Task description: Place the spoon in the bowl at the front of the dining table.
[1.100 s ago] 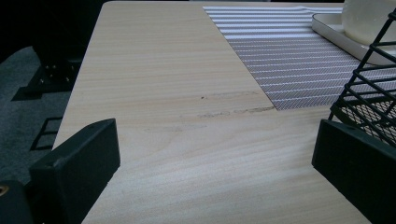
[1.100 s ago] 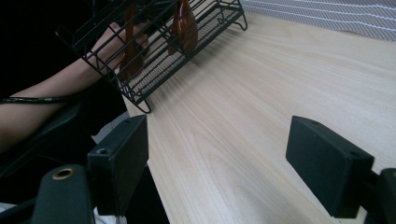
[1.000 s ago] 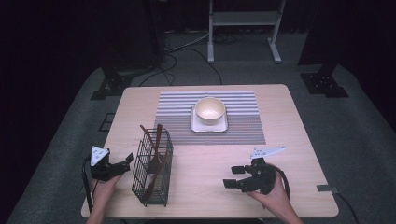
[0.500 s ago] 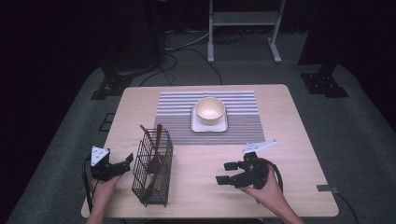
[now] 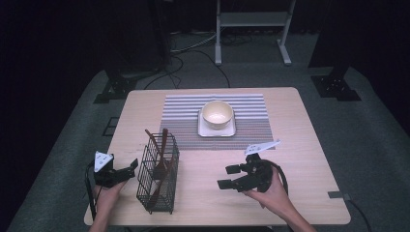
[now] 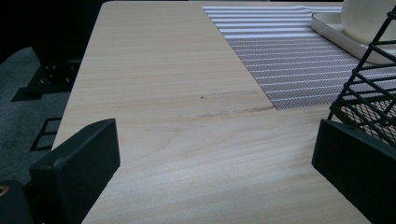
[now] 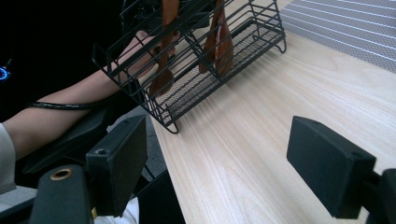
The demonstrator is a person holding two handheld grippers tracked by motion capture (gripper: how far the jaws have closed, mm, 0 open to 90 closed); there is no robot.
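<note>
Left to right. My left gripper (image 5: pixel 126 170) sits at the table's (image 5: pixel 300 145) near left corner, jaws apart, nothing between them, its tip just beside the wire basket (image 5: pixel 157 191). In the left gripper view its right jaw stands close against the basket's (image 6: pixel 373 93) wire side; I can't tell if it touches.

One basket, black wire, upright near the front edge. Two brown wooden utensils (image 5: pixel 162 154) stand in it, handles poking above the rim; the mesh hides their lower ends from above. In the right gripper view both utensils (image 7: pixel 219 37) show through the bars, tops cut off by the frame.

One striped mat (image 5: pixel 217 121) lies mid-table toward the far edge, with one white tray (image 5: pixel 216 129) on it and one pale bowl (image 5: pixel 217 113) on the tray.

My right gripper (image 5: pixel 232 177) is at front right, jaws wide apart and empty, pointing left toward the basket, well apart from it. Bare wood lies between them, open room. Its white tag (image 5: pixel 262 146) sticks out behind.

The right third of the table is bare wood. A cable (image 7: pixel 65 106) runs along my left forearm (image 7: pixel 56 107), dim against the dark.
</note>
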